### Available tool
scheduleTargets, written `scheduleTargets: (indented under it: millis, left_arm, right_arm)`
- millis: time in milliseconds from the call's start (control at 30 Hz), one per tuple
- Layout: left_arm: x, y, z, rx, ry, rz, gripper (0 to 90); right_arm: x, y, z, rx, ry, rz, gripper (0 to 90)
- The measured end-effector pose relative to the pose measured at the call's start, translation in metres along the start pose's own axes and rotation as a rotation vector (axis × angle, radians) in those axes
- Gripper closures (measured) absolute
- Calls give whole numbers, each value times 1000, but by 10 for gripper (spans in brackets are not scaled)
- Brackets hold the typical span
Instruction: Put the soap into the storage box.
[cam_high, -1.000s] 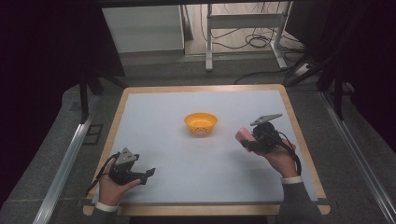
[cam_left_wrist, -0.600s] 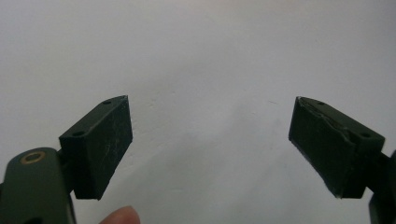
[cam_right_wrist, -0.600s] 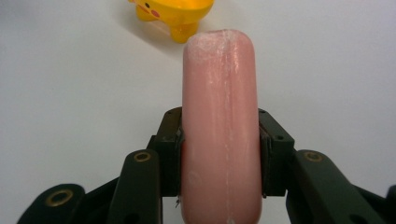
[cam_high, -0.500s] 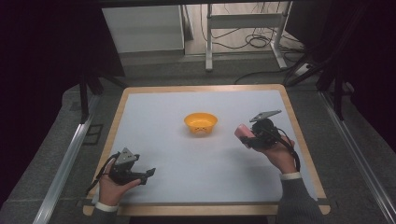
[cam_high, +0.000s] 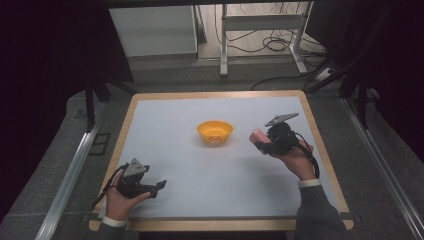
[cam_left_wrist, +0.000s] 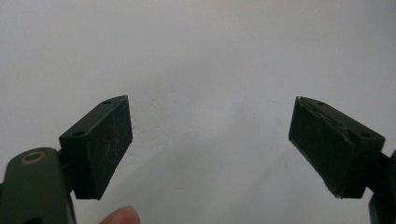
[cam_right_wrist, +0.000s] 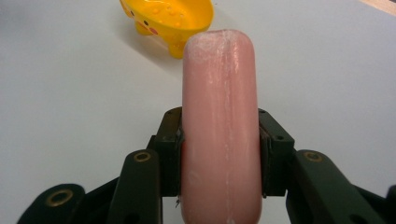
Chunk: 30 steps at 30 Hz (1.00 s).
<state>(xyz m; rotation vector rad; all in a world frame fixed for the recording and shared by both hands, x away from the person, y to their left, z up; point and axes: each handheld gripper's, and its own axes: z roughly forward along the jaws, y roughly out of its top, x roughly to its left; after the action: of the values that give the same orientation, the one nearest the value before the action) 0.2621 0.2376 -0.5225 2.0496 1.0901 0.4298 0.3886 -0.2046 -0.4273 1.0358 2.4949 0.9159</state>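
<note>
White tabletop (cam_high: 210, 170) carries a yellow bowl (cam_high: 214, 132); just right of it the right gripper (cam_high: 260, 141) clamps a pink sausage (cam_right_wrist: 219, 126), while the left gripper (cam_high: 159, 186), well apart, gapes.

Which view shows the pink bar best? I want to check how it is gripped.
The right gripper view: the pink bar stands close up, clamped at both sides by the right gripper. In the high view it is a small pink shape near the yellow bowl.
</note>
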Motion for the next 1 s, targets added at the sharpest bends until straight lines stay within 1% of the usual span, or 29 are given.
scheduleTargets:
  millis: [100,167,467,567,900,1000]
  left_arm:
    - [0,0,0,0,0,0,140]
    - [0,0,0,0,2,0,140]
    - [0,0,0,-1,-1,0,140]
    - [0,0,0,0,-1,0,140]
    - [0,0,0,1,-2,0,140]
    - [0,0,0,1,-3,0,140]
  right_arm:
    - [0,1,1,-4,1,5,596]
    - [0,1,2,-6,-1,-3,596]
    - [-2,7,4,-11,-14,-8,596]
    - [-3,9,3,-19,-7,-18,596]
    - [-3,17,7,-20,-14,-44,596]
    - [-5,20,6,-41,8,-43,596]
